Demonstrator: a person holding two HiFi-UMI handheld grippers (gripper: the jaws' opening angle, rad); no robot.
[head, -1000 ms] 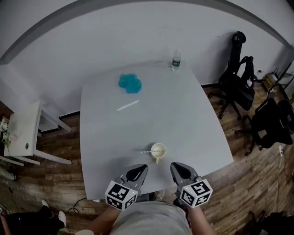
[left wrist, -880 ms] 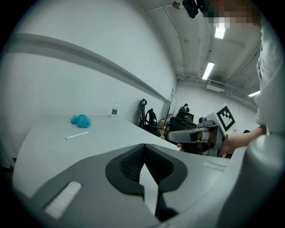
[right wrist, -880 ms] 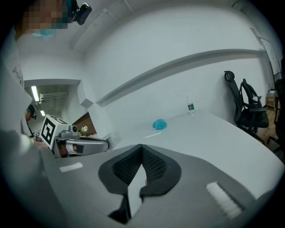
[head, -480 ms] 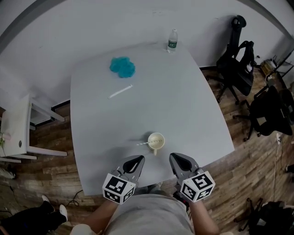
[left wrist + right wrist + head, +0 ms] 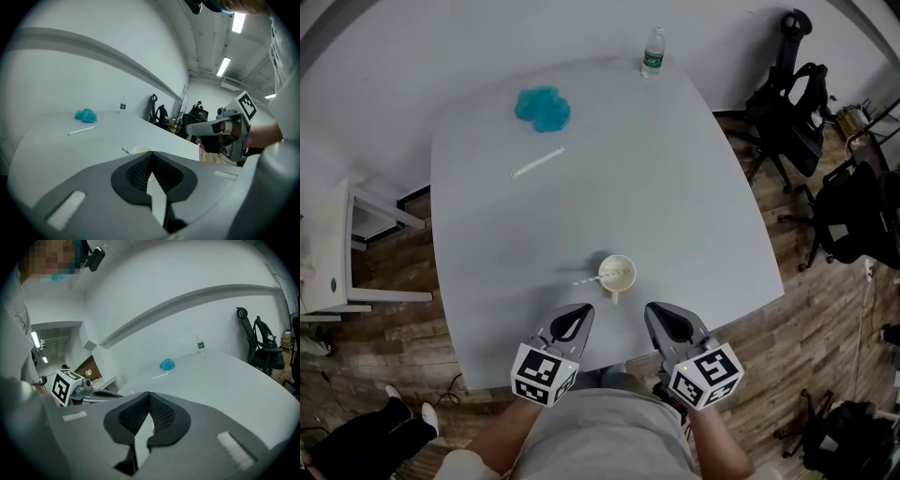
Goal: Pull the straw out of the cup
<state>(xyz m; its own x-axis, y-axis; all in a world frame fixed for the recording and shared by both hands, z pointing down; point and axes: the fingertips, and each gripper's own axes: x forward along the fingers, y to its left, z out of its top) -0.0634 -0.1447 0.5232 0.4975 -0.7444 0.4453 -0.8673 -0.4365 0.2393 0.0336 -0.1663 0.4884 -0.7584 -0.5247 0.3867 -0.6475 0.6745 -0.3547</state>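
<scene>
The cup [image 5: 618, 275] stands on the pale surface [image 5: 694, 187] near its front edge, handle turned toward 6 o'clock. The straw [image 5: 587, 280] is in the cup, its free end leaning out over the rim toward 9 o'clock. Both grippers hover just short of the cup, at its 6 o'clock side: the left gripper [image 5: 579, 314] toward 7 o'clock of it and the right gripper [image 5: 659, 316] toward 5 o'clock, neither touching it. In the left gripper view the jaws are closed tip to tip with nothing between them, and the cup's rim shows just above them. The right gripper's jaws are likewise pressed together and empty. Farther out, a white stick [image 5: 537, 161] lies at 11 o'clock of the cup, a crumpled blue cloth [image 5: 542, 107] beyond it, and a bottle [image 5: 652, 52] stands upright at the far edge, around 12 o'clock. Black office chairs [image 5: 797, 103] stand off the surface at 2 o'clock.
</scene>
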